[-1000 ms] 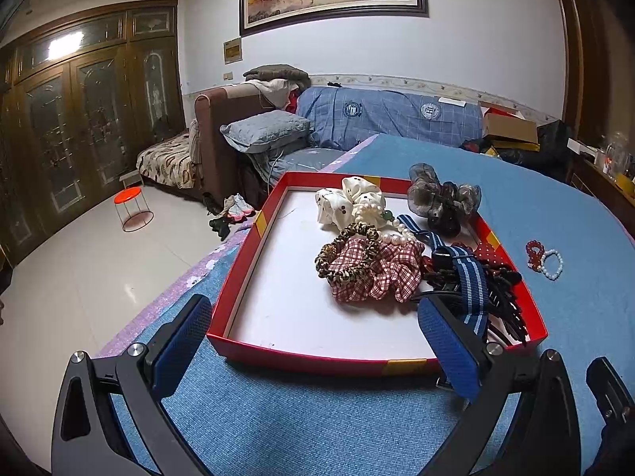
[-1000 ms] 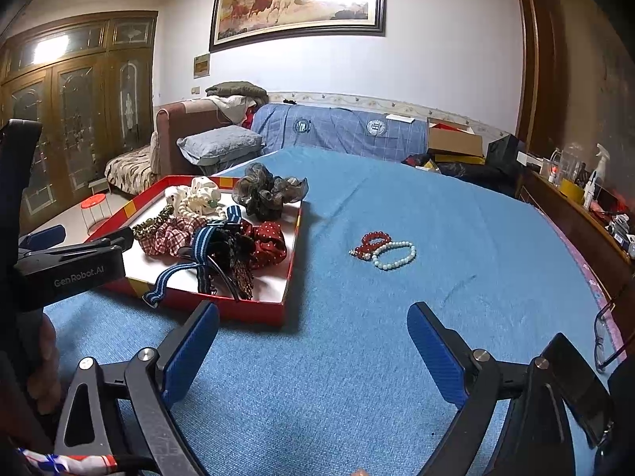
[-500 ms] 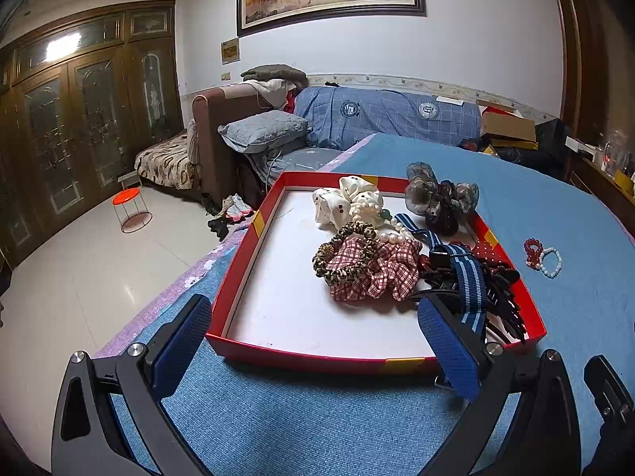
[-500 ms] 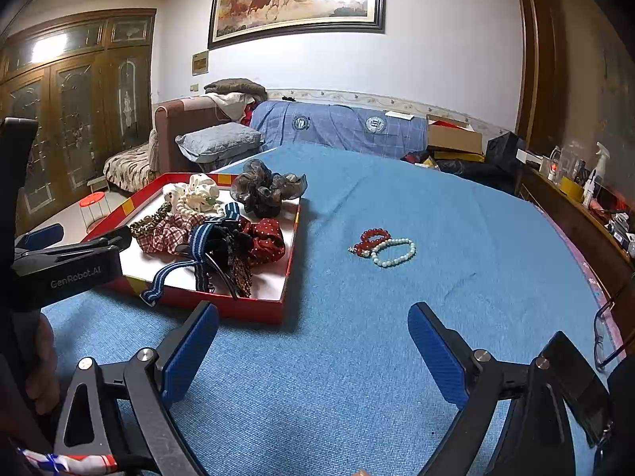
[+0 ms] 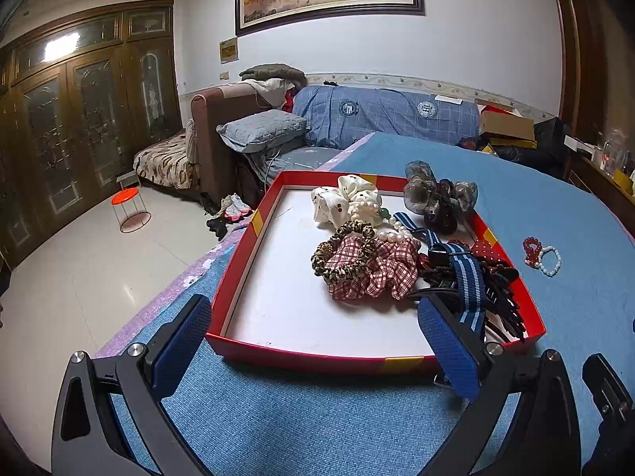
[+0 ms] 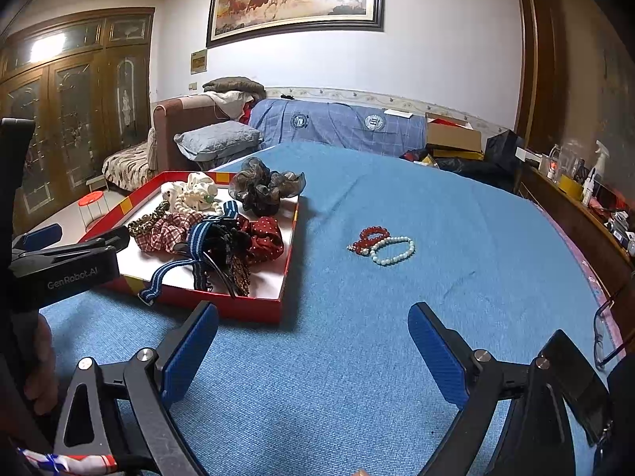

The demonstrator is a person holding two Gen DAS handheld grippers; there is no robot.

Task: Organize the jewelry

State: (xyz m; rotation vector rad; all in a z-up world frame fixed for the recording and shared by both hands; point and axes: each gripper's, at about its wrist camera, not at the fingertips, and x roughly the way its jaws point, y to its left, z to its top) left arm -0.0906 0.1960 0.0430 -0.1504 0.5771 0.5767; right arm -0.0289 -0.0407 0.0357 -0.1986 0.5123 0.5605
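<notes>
**Both grippers wide open, 2 bracelets outside the tray**

From my left wrist view I look straight into the red tray [image 5: 238, 277], with the left gripper [image 5: 313, 337] spread wide, empty, just short of the tray's near wall. Only this view shows the bare white floor on the tray's left half. My right wrist view gives what the left barely catches: the red bead bracelet [image 6: 371, 236] and the white pearl bracelet [image 6: 393, 252] lying touching each other on the blue worktop [image 6: 357, 357], well apart from the tray's right wall. It also shows the left gripper's black body at the left edge and glasses [image 6: 605, 333] at the worktop's right rim. The right gripper [image 6: 313, 341] hangs fingers apart, holding nothing, over bare cloth.

In the tray, crowded to the right: a cream scrunchie [image 5: 345, 200], a pearl strand [image 5: 391, 230], a leopard hair tie [image 5: 343, 254] on a red plaid scrunchie [image 5: 373, 267], a striped blue strap [image 5: 464, 277] across black clips [image 5: 496, 297], a red dotted scrunchie [image 6: 264, 236]. A grey sheer scrunchie [image 5: 436, 196] sits over the far right wall.

Against 1 s ago, nothing in the tray has shifted; the left view has barely drifted, and the right gripper sits slightly nearer the bracelets
</notes>
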